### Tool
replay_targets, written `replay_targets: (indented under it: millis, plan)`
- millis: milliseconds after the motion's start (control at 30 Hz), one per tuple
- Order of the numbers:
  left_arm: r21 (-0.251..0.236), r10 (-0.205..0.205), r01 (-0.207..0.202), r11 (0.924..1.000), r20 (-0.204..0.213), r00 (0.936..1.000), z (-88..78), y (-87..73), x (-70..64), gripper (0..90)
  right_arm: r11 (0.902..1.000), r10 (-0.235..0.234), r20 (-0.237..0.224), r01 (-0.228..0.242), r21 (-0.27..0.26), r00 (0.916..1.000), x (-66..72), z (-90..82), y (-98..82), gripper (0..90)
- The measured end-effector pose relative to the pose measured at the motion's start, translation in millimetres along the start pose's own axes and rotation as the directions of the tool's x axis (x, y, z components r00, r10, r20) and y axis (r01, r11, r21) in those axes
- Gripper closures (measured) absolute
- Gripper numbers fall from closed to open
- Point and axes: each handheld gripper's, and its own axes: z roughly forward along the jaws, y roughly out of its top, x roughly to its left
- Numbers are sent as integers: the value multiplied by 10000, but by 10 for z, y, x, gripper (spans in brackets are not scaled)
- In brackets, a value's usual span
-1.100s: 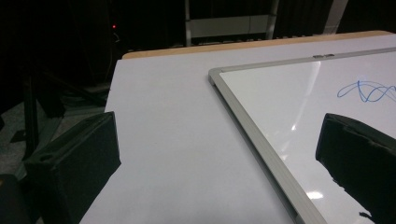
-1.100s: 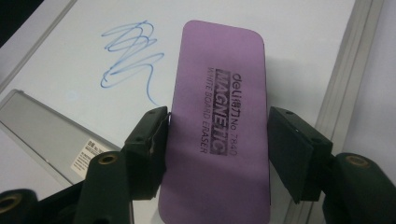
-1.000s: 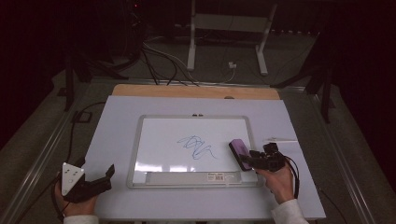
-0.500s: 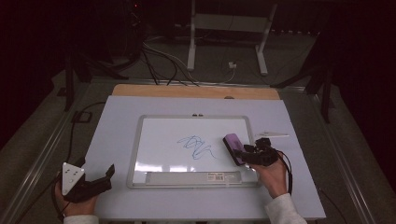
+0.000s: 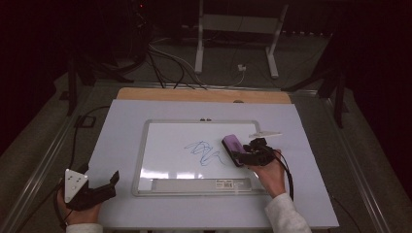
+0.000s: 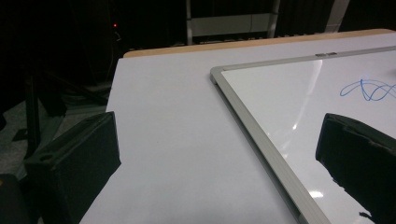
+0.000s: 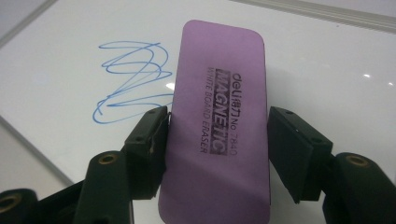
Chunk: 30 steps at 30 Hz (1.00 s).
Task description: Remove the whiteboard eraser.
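Observation:
A whiteboard [image 5: 142, 160] lies flat on the white table, with a blue scribble [image 5: 204, 152] near its middle. My right gripper [image 5: 241, 156] is shut on a purple whiteboard eraser [image 5: 232, 144], which sits just right of the scribble. In the right gripper view the eraser [image 7: 219, 116] sits lengthwise between both pads, with the scribble [image 7: 130, 79] to its left. My left gripper [image 5: 99, 175] rests open with nothing in it at the table's near left corner. In the left gripper view its jaws stand wide apart, facing the board's frame [image 6: 252, 121] and the scribble [image 6: 369, 88].
A white pen-like object [image 5: 265, 134] lies by the board's right edge. The board's tray strip [image 5: 194, 184] runs along its near side. A wooden edge [image 5: 204, 94] borders the far side of the table, with cables and stand legs [image 5: 199, 43] on the floor beyond.
My right gripper has carried the eraser left and slightly farther away, up to the scribble's right end. The left gripper has stayed put.

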Motion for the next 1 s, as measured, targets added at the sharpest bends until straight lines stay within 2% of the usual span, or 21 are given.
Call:
replay_targets:
  millis: [300,500,600,667,767,833,933,1000]
  plan:
    - [38,8,-8,10000,-2,10000,4,-4,2,5,9968,-711,510,692,391,9962,99,214,40,407]
    - [49,-10,10,10000,-12,10000,4,-7,10,5,9908,-1238,877,1183,652,9884,178,282,24,407]
    - [36,2,-2,10000,-12,10000,5,-5,6,5,9894,-1040,546,978,1070,9931,168,319,30,370]
    - [39,3,-3,10000,-15,10000,6,-5,6,5,9905,-1011,722,936,1010,9923,165,343,26,310]
    - [50,12,-12,10000,-12,10000,8,-7,7,5,9943,-688,578,637,854,9960,150,372,39,293]
    - [46,14,-13,10000,-20,10000,6,-6,9,5,9959,-534,561,490,766,9970,152,395,52,306]
    - [27,-10,10,10000,-22,10000,1,-6,14,5,9968,-355,590,312,731,9976,158,424,68,401]
    - [7,-32,32,10000,-28,10000,1,-7,16,5,9970,-299,642,252,731,9975,170,436,75,406]
